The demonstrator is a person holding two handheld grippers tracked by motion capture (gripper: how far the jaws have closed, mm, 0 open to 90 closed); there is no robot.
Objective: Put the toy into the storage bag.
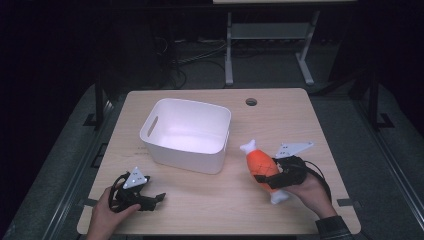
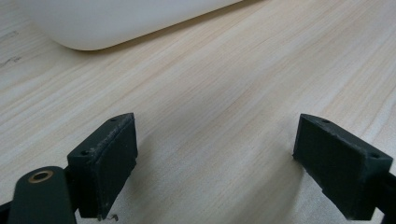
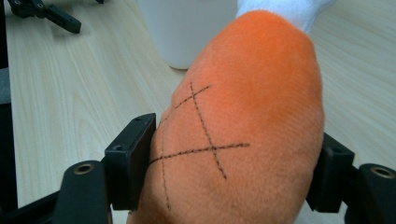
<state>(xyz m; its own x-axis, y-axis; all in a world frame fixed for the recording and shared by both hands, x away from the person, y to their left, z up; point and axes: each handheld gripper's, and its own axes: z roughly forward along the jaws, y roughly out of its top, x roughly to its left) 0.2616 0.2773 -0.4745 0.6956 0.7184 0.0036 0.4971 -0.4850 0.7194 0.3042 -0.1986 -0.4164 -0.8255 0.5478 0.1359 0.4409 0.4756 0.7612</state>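
Observation:
An orange plush toy [image 1: 261, 163] with white ends and stitched black lines lies in my right gripper [image 1: 270, 177], which is shut on its body just right of the white tub [image 1: 187, 134]. In the right gripper view the plush [image 3: 243, 121] bulges between both pads [image 3: 133, 156] and its white tip points away from the camera. My left gripper [image 1: 150, 198] rests low over the table's front left, held by a hand. Its jaws stand wide open over bare wood in the left gripper view [image 2: 215, 158], with nothing between them.
The white tub is empty and has a slot handle in its left wall; its rounded base [image 2: 112, 23] lies just beyond my left jaws. A cable hole [image 1: 251, 102] sits near the table's far edge. Dark floor and a white desk frame [image 1: 270, 45] lie beyond.

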